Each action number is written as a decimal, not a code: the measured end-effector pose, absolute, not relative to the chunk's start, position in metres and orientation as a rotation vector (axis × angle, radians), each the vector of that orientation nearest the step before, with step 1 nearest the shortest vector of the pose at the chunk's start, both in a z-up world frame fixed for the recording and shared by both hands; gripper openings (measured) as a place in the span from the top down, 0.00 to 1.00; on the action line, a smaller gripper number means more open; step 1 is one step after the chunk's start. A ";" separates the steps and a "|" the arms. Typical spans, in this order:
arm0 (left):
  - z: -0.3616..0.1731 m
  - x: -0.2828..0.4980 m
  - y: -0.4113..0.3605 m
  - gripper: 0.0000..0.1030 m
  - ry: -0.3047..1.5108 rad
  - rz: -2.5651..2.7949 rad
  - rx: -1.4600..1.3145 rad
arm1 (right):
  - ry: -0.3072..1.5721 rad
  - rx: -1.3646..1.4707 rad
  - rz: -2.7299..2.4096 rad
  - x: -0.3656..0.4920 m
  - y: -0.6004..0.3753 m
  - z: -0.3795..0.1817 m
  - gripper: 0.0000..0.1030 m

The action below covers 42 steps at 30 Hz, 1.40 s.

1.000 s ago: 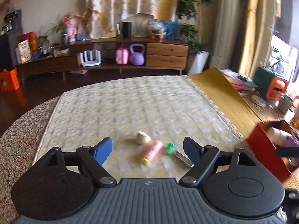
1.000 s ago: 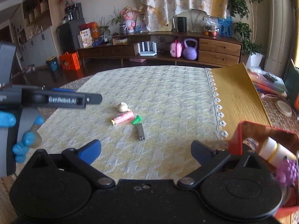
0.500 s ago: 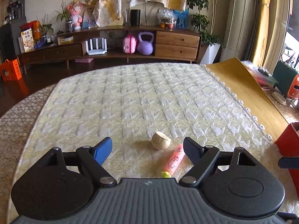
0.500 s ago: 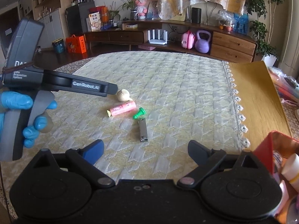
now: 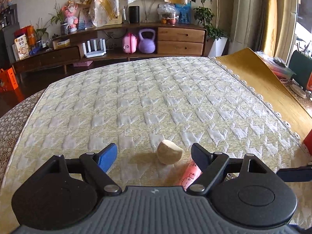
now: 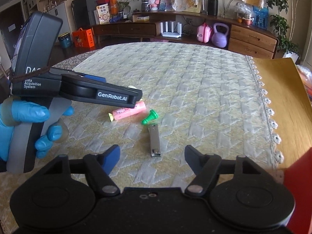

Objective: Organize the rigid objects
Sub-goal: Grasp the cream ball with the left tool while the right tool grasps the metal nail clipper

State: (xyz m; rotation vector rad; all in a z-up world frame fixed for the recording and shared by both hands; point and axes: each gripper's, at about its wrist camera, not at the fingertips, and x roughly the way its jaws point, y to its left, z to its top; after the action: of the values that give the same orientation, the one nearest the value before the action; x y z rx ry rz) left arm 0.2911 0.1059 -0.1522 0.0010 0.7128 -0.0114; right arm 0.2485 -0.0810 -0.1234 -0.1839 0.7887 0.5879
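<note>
The left gripper [image 5: 154, 154] has pushed forward and lower over the quilted tablecloth [image 5: 156, 97] in the past second: the beige stone-like lump [image 5: 169, 154], earlier a small shape ahead of the fingers, now sits large between them, nearer the right finger than the blue-padded left one. The pink tube [image 5: 190, 176] has slid partly behind the right finger, and the green piece and the nail clipper have dropped out of the left wrist view. The jaws are spread wide and hold nothing.

From the right wrist camera, the left gripper [image 6: 134, 99] reaches in from the left, held level and low in a blue-gloved hand [image 6: 25, 124], its tip above the pink tube [image 6: 128, 112]. The lump is almost hidden behind that tip; only a pale sliver, probably its top, shows.

The right gripper [image 6: 152, 155] has drawn closer to the objects, its jaws released and empty. The nail clipper [image 6: 154, 139] lies lengthwise just ahead of its fingers, and the green cone-shaped piece [image 6: 150, 117] lies on its side at the clipper's far end, close beside the tube. The corner of a red box [image 6: 298, 175] sits at the right edge of the table.
</note>
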 end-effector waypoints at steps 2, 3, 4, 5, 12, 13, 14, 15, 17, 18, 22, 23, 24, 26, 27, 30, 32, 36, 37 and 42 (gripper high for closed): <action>-0.155 0.294 0.106 0.20 0.711 -0.016 0.003 | 0.793 -0.187 0.589 0.252 -0.077 -0.127 0.38; -0.156 0.295 0.107 0.21 0.710 -0.020 0.000 | 0.793 -0.188 0.589 0.253 -0.076 -0.128 0.42; -0.156 0.296 0.107 0.28 0.712 -0.027 -0.004 | 0.795 -0.188 0.590 0.255 -0.074 -0.129 0.43; -0.158 0.298 0.108 0.35 0.719 -0.031 -0.007 | 0.796 -0.186 0.590 0.257 -0.073 -0.130 0.43; -0.164 0.300 0.109 0.51 0.717 -0.056 -0.004 | 0.787 -0.189 0.583 0.268 -0.065 -0.135 0.57; -0.164 0.299 0.107 0.54 0.716 -0.060 0.000 | 0.782 -0.196 0.583 0.269 -0.064 -0.135 0.62; -0.164 0.299 0.106 0.56 0.714 -0.064 0.004 | 0.777 -0.204 0.582 0.269 -0.063 -0.136 0.63; -0.164 0.299 0.105 0.58 0.712 -0.068 0.007 | 0.772 -0.212 0.580 0.268 -0.062 -0.136 0.65; -0.164 0.298 0.101 0.64 0.710 -0.077 0.006 | 0.762 -0.224 0.584 0.266 -0.060 -0.137 0.69; -0.163 0.299 0.100 0.65 0.710 -0.080 0.007 | 0.758 -0.227 0.589 0.264 -0.060 -0.137 0.74; -0.162 0.297 0.095 0.69 0.707 -0.089 0.027 | 0.753 -0.235 0.594 0.260 -0.058 -0.136 0.89; -0.162 0.297 0.095 0.69 0.708 -0.088 0.029 | 0.755 -0.231 0.594 0.260 -0.058 -0.136 0.89; -0.161 0.298 0.094 0.69 0.710 -0.086 0.028 | 0.758 -0.223 0.595 0.260 -0.059 -0.136 0.89; -0.160 0.298 0.094 0.70 0.716 -0.082 0.020 | 0.763 -0.208 0.594 0.260 -0.061 -0.136 0.90; -0.159 0.298 0.094 0.70 0.717 -0.074 0.022 | 0.765 -0.200 0.590 0.259 -0.063 -0.135 0.90; -0.155 0.297 0.095 0.70 0.716 -0.061 0.013 | 0.769 -0.175 0.581 0.256 -0.068 -0.134 0.90; -0.150 0.295 0.097 0.72 0.715 -0.054 0.004 | 0.768 -0.163 0.576 0.253 -0.071 -0.132 0.90; -0.139 0.288 0.100 0.72 0.708 -0.049 -0.007 | 0.762 -0.126 0.568 0.245 -0.079 -0.123 0.90; -0.137 0.286 0.100 0.72 0.706 -0.050 -0.008 | 0.757 -0.121 0.567 0.243 -0.081 -0.120 0.90; -0.125 0.272 0.097 0.72 0.704 -0.059 -0.021 | 0.739 -0.086 0.552 0.228 -0.095 -0.104 0.90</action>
State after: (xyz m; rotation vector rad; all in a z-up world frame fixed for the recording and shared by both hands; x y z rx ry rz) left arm 0.2717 0.0967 -0.1246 -0.0210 0.7043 -0.0587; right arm 0.2281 -0.0955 -0.1042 -0.0858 0.7387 0.5523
